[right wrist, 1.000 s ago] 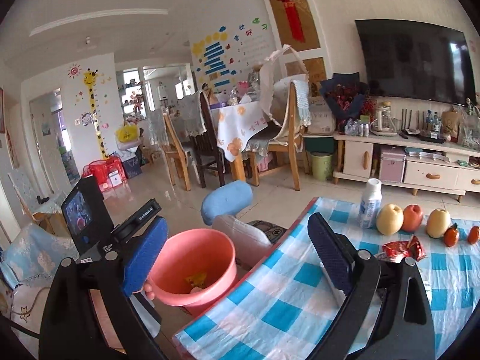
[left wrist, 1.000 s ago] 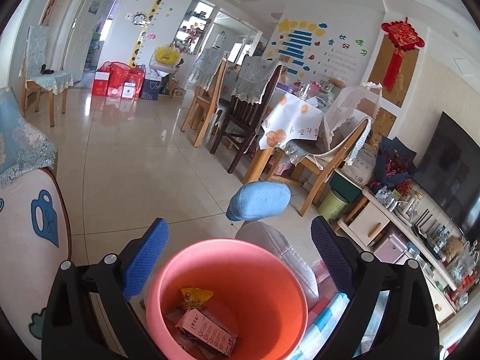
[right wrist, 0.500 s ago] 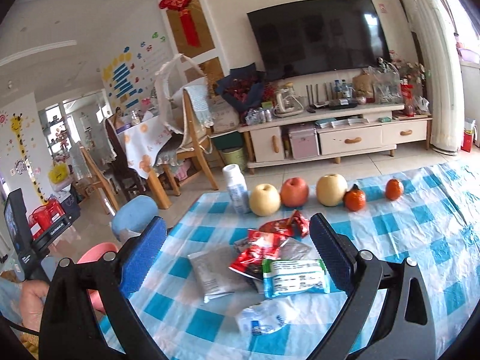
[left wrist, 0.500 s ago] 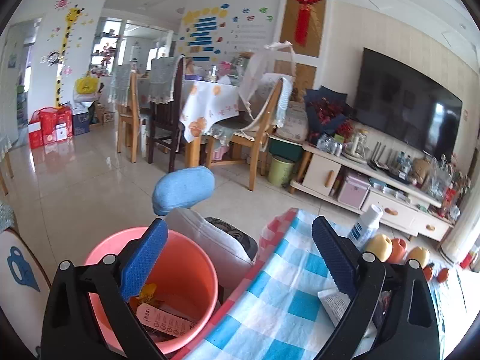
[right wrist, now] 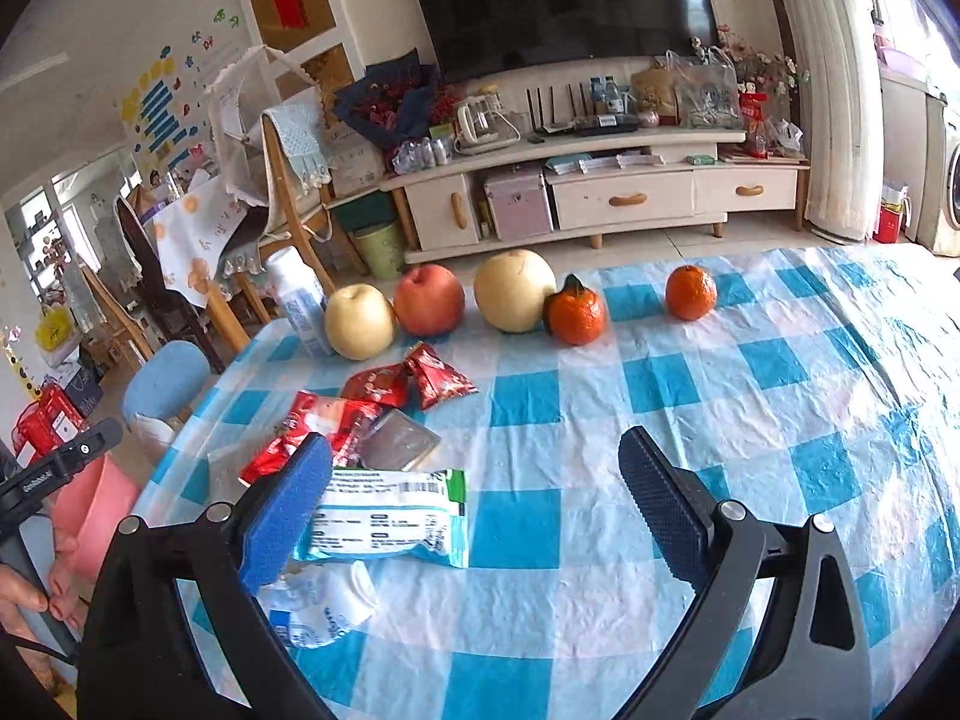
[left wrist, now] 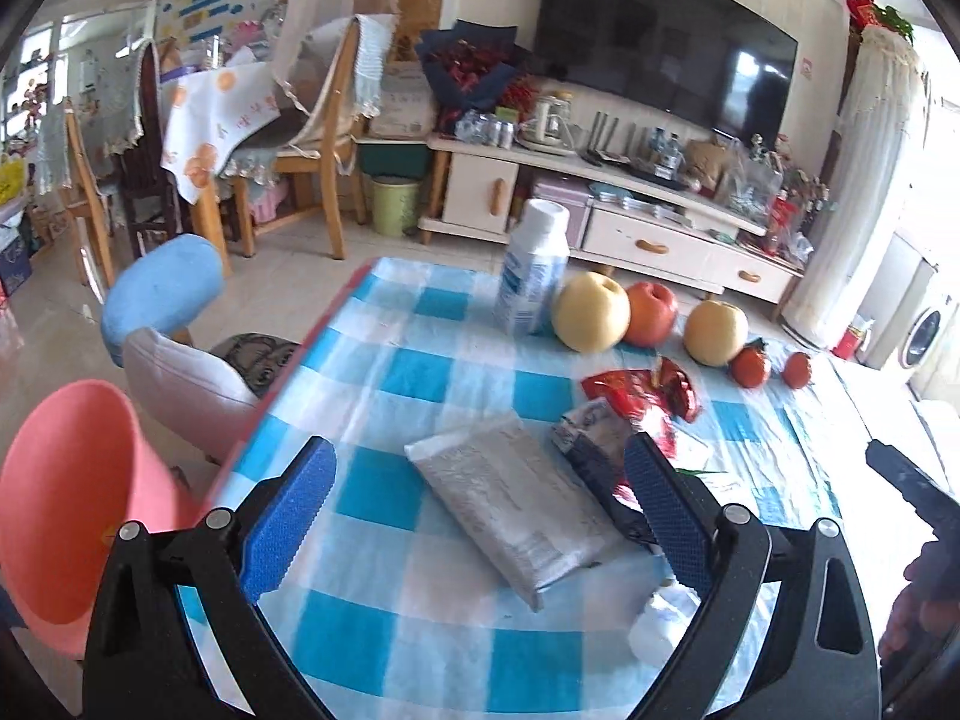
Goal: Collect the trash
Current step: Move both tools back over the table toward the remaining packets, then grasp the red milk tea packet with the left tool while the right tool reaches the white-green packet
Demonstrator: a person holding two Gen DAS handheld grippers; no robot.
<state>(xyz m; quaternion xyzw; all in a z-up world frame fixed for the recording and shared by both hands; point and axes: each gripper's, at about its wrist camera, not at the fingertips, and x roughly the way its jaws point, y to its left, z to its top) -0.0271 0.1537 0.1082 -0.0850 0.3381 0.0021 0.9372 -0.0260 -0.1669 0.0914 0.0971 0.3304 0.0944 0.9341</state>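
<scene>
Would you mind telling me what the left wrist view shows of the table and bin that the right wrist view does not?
Only the left wrist view shows the pink bin's open mouth and the grey packet lying whole between the open left tool.

Only the right wrist view shows the white and green wrapper whole and the crumpled white wrapper clearly, beside the open right tool.

Both share the white bottle, the fruit row, including the red apple, and the red wrappers.

White bottle (right wrist: 298, 299), pears (right wrist: 359, 321), apple (right wrist: 429, 299), tangerines (right wrist: 575, 312) in a row on checked tablecloth (right wrist: 750, 420)
</scene>
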